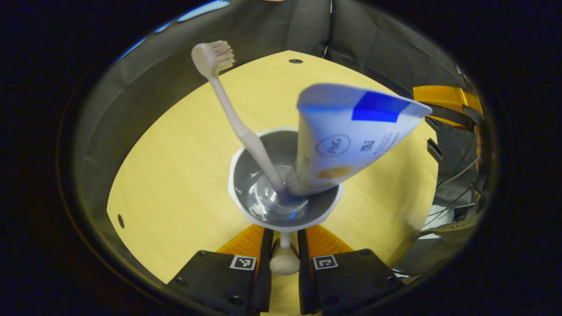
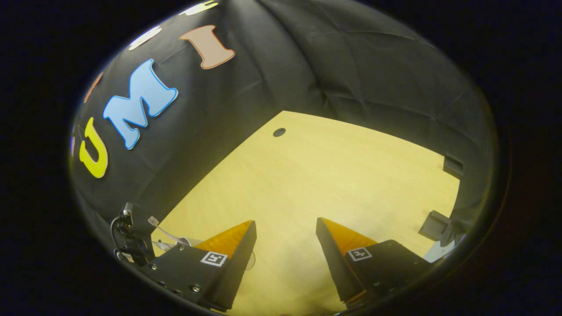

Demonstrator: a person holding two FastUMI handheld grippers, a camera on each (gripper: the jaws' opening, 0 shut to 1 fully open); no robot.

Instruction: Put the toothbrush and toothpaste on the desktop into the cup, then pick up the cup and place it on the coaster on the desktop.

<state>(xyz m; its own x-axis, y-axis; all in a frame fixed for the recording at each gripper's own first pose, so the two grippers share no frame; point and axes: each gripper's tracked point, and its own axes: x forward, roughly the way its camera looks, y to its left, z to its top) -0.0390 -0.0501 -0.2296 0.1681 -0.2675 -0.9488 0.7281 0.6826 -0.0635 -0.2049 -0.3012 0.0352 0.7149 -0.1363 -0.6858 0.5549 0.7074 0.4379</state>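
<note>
Gripping the white handle of a grey faceted plastic cup [image 1: 285, 180], the left gripper [image 1: 285, 250] has its orange fingers closed on it above the pale wooden desktop [image 1: 175, 175]. Leaning inside are a beige toothbrush [image 1: 237, 118] and a white-blue toothpaste tube [image 1: 347, 136]. The right gripper [image 2: 285, 245] hangs wide apart, holding nothing.

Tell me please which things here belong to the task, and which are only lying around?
Belonging to the task:
- white faceted cup with grey inside, held by its handle
- pale pink plastic toothbrush, standing in it
- white and blue toothpaste tube, also in it
- left gripper

Just there:
- light wooden desktop
- right gripper, open, holding nothing

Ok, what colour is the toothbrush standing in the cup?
Pale pinkish beige, handle and head; the toothbrush shows best in the left gripper view.
</note>
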